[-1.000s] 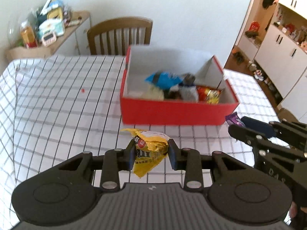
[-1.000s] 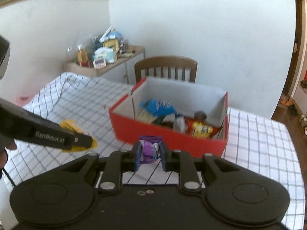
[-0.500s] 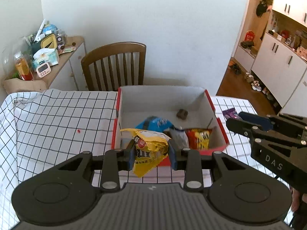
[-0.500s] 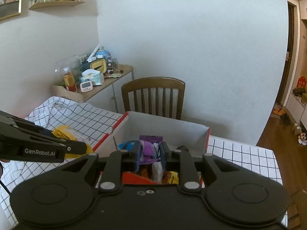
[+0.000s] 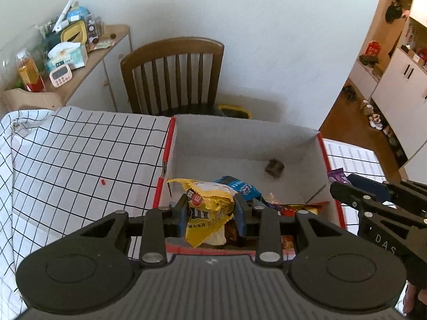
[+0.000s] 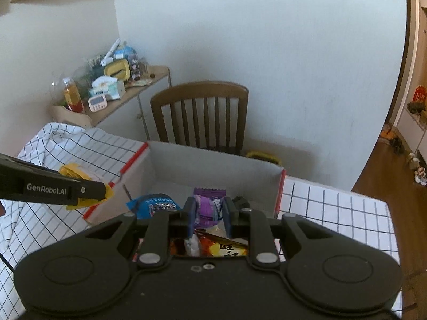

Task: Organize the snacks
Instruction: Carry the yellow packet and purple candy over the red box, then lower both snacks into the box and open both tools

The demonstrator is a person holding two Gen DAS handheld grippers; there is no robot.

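Note:
My left gripper (image 5: 210,212) is shut on a yellow snack packet (image 5: 206,208) and holds it over the near left part of the red cardboard box (image 5: 166,160). My right gripper (image 6: 208,212) is shut on a purple snack packet (image 6: 206,205) over the same box (image 6: 280,189). Inside the box lie a blue packet (image 6: 154,205), an orange packet (image 6: 221,248) and a small dark item (image 5: 275,166). The right gripper also shows at the right edge of the left wrist view (image 5: 373,200); the left gripper shows at the left of the right wrist view (image 6: 98,189).
The box sits on a table with a white checked cloth (image 5: 66,160). A wooden chair (image 5: 173,74) stands behind the table. A cluttered side shelf (image 5: 61,53) is at the far left. White cupboards (image 5: 400,80) stand at the right.
Both grippers have risen and moved forward with their packets, from in front of the box to above its opening.

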